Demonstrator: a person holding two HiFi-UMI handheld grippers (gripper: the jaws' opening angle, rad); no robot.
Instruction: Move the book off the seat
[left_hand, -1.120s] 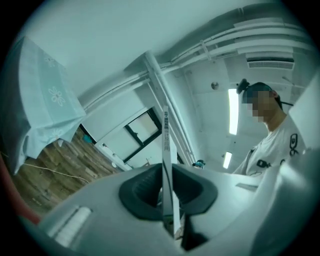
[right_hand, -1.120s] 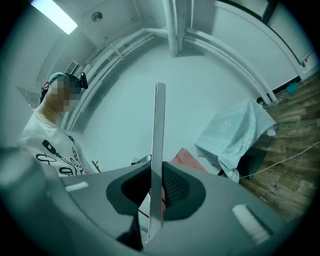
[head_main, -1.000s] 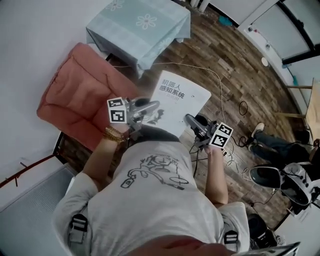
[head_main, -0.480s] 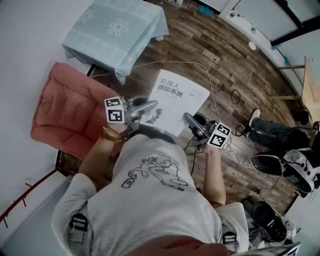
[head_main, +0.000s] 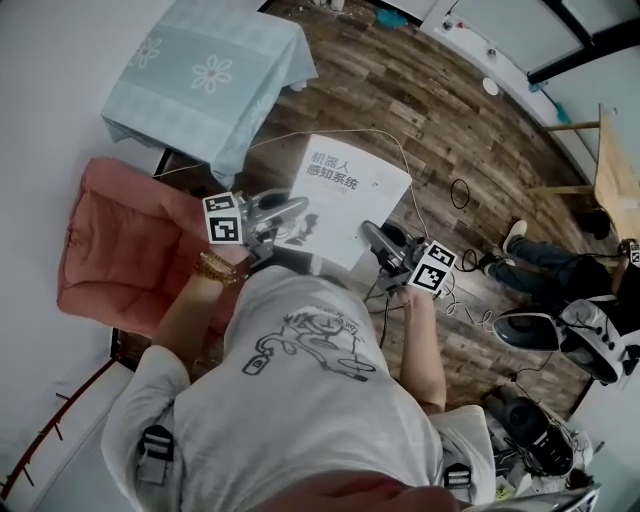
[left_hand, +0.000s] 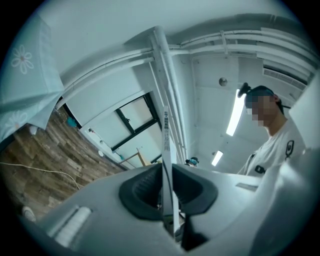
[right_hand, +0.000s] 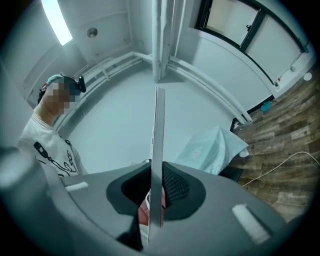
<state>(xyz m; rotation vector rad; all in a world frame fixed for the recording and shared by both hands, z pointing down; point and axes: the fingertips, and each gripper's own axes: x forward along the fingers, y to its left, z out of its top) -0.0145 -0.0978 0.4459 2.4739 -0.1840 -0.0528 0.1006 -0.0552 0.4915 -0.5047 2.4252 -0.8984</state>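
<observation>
A thin white book (head_main: 345, 205) with blue print on its cover hangs flat in the air over the wooden floor, in front of the person. My left gripper (head_main: 296, 208) is shut on its left edge, and my right gripper (head_main: 372, 233) is shut on its near right edge. The left gripper view has the book (left_hand: 166, 150) edge-on, running up from between the jaws. In the right gripper view the book (right_hand: 158, 150) likewise stands as a thin blade clamped between the pads. The pink cushioned seat (head_main: 125, 250) lies to the left, with nothing on it.
A low table under a pale blue flowered cloth (head_main: 205, 75) stands beyond the seat. White cable (head_main: 400, 160) loops over the wood floor. At the right are another person's legs (head_main: 540, 265), a helmet-like device (head_main: 590, 340) and a wooden stand (head_main: 610, 150).
Both grippers have carried the book to the right, away from the seat. The seat and the cloth-covered table have slid left in the head view.
</observation>
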